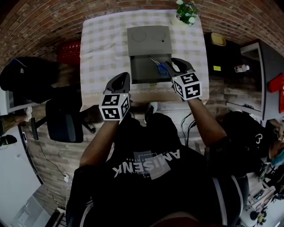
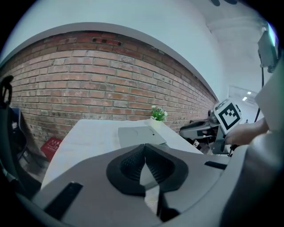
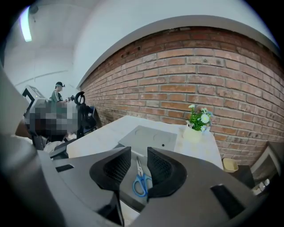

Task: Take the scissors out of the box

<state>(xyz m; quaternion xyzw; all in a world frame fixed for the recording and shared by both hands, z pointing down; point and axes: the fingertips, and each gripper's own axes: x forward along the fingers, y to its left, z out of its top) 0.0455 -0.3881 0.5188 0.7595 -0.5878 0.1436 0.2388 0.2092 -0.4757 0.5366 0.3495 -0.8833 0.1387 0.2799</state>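
The grey box (image 1: 148,42) lies open on the checked table (image 1: 102,44), its lid flat behind the tray. Blue-handled scissors (image 1: 161,68) lie in the tray's right part, blades pointing away from me. My right gripper (image 1: 175,64) hovers just right of them and is open; in the right gripper view the scissors (image 3: 141,181) show through the gap between its pads, well beyond them. My left gripper (image 1: 123,79) hangs over the table's near edge, left of the tray, with its jaw tips meeting and nothing between them. From the left gripper view the box (image 2: 140,135) sits ahead.
A white pot of flowers (image 1: 186,11) stands at the table's far right corner, behind the box. A red crate (image 1: 69,53) and a dark office chair (image 1: 66,119) sit left of the table. Benches with gear and a person stand off to the sides.
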